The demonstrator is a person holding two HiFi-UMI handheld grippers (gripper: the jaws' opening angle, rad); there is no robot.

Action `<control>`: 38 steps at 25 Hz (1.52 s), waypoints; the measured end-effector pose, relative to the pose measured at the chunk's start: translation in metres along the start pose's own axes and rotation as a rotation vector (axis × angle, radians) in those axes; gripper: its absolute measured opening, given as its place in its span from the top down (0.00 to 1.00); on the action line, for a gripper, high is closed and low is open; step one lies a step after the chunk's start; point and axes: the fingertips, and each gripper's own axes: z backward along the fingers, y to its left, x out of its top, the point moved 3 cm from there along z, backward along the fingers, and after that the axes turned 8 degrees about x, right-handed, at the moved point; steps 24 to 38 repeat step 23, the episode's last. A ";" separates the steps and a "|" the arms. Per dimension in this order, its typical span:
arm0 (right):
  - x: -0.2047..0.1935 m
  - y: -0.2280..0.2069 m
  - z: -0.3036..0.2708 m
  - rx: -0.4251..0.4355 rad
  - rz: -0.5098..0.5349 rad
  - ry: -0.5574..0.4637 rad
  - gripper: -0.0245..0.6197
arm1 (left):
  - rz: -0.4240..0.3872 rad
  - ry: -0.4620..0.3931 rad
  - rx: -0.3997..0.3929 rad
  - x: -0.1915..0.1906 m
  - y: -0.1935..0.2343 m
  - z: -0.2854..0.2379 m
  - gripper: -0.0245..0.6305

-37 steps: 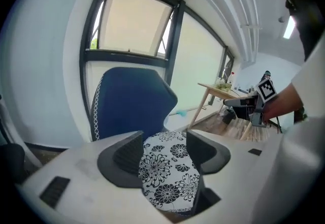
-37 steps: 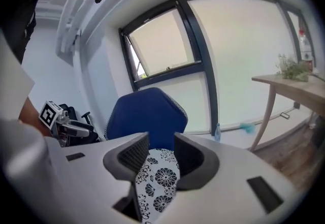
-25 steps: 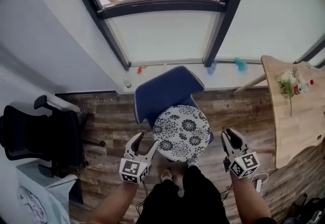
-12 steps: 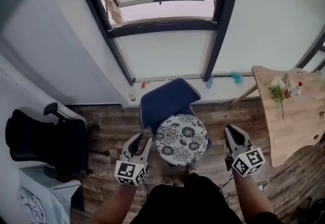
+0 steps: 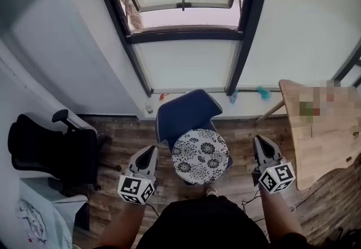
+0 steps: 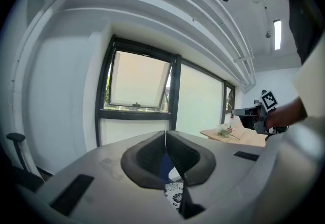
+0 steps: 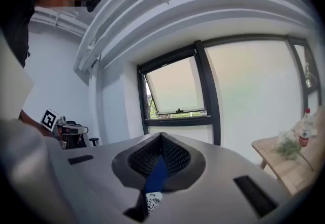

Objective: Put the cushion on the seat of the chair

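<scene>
A round cushion [image 5: 200,156] with a black-and-white flower print lies on the seat of the blue chair [image 5: 186,112] in the middle of the head view, under the window. My left gripper [image 5: 148,156] hangs to the left of the cushion, shut with nothing in it. To the cushion's right is my right gripper [image 5: 262,146], also shut and empty. Both are raised and apart from the chair. In the left gripper view the jaws [image 6: 165,139] meet tip to tip, and a slice of the cushion [image 6: 176,197] shows below them. The right gripper [image 7: 161,140] likewise points towards the window.
A black office chair [image 5: 48,154] stands at the left by the wall. A wooden table [image 5: 321,129] fills the right side. Tall windows with dark frames [image 5: 248,27] run behind the blue chair. The floor is wood planks [image 5: 121,140].
Both grippers have closed from open and risen away from the cushion. The cushion stays on the blue chair's seat. The view has pulled back and up.
</scene>
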 end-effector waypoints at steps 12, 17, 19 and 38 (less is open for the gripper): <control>0.002 -0.005 -0.005 0.019 0.000 -0.017 0.92 | -0.003 -0.017 0.017 0.014 0.000 -0.013 0.95; 0.007 -0.013 -0.005 0.017 0.000 -0.025 0.92 | -0.007 -0.018 0.016 0.015 -0.004 -0.020 0.95; 0.008 -0.015 -0.005 0.017 0.001 -0.025 0.92 | -0.005 -0.017 0.015 0.016 -0.006 -0.022 0.95; 0.011 -0.019 -0.004 0.013 0.000 -0.027 0.92 | 0.006 -0.014 0.012 0.015 -0.010 -0.024 0.95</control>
